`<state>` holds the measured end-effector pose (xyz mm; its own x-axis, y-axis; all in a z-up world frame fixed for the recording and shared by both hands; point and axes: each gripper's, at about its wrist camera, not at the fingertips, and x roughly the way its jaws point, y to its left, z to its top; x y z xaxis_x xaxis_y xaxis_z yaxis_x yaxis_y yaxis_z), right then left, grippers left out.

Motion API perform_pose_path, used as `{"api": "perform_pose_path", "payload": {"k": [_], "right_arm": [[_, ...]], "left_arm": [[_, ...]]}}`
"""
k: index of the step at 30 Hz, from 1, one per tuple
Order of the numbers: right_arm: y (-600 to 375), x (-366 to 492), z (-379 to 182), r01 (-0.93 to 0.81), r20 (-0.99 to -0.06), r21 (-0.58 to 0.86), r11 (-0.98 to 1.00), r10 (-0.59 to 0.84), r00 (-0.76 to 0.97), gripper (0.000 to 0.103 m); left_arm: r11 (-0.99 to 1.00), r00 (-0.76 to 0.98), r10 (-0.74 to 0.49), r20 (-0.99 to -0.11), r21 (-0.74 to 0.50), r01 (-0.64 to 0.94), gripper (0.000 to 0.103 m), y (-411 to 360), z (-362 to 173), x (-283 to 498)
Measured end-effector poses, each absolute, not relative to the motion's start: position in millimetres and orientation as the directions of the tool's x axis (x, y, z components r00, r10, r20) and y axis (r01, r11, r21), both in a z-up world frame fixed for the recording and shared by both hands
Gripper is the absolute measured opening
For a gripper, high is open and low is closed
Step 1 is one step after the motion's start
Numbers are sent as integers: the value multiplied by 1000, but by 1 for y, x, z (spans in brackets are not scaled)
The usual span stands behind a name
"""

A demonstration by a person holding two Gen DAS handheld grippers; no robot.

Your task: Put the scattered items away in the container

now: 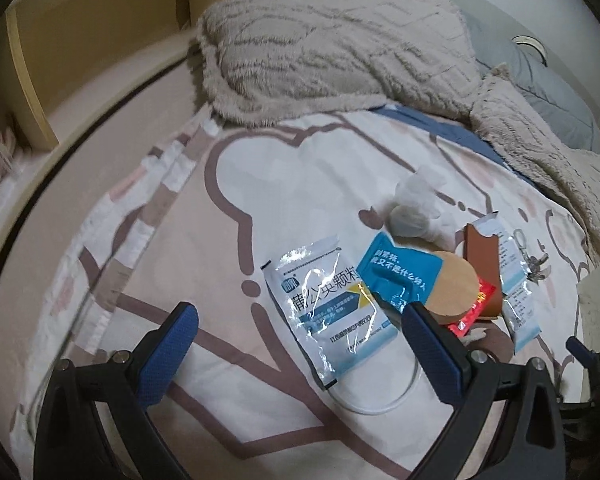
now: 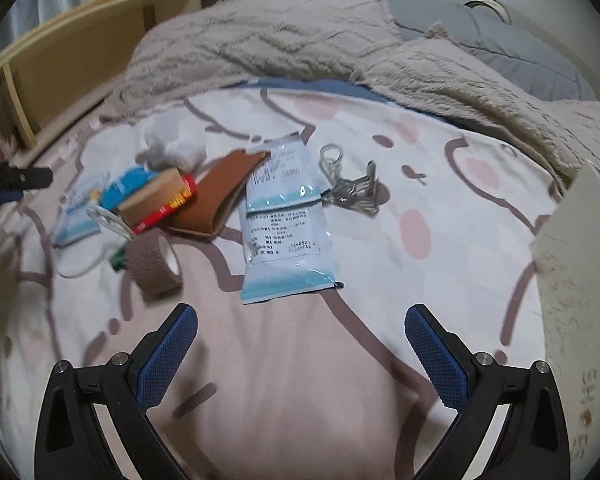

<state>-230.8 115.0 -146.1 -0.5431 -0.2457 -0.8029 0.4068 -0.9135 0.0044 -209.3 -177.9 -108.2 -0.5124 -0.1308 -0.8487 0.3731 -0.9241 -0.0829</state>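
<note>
Scattered items lie on a patterned bedsheet (image 1: 260, 184). In the left wrist view a silver-blue medicine sachet (image 1: 328, 312) lies just ahead of my open, empty left gripper (image 1: 300, 316), beside a blue packet (image 1: 396, 272) and a tan tape roll (image 1: 452, 288). In the right wrist view my open, empty right gripper (image 2: 300, 320) hovers short of a second sachet (image 2: 286, 224), a bunch of keys (image 2: 352, 188), a brown wallet (image 2: 220, 196) and a brown bandage roll (image 2: 156, 260). A white box (image 2: 580, 248) stands at the right edge.
A fluffy beige blanket (image 1: 332, 52) and a grey pillow (image 1: 540, 84) lie at the back. A wooden bed frame (image 1: 80, 40) runs along the left. Crumpled white tissue (image 1: 416, 200), a red packet (image 1: 476, 308) and a thin white cable (image 1: 380, 400) lie among the items.
</note>
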Motion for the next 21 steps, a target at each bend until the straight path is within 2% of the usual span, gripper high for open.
{"api": "perform_pose_path", "payload": {"k": [8, 21], "right_arm": [[108, -259, -164, 432, -816, -4, -902, -247, -523, 103], [87, -296, -182, 469, -834, -76, -880, -202, -514, 103]], "left_arm": [[-909, -443, -104, -890, -95, 405, 102, -178, -134, -226], [-858, -393, -149, -908, -79, 507, 102, -186, -148, -243]]}}
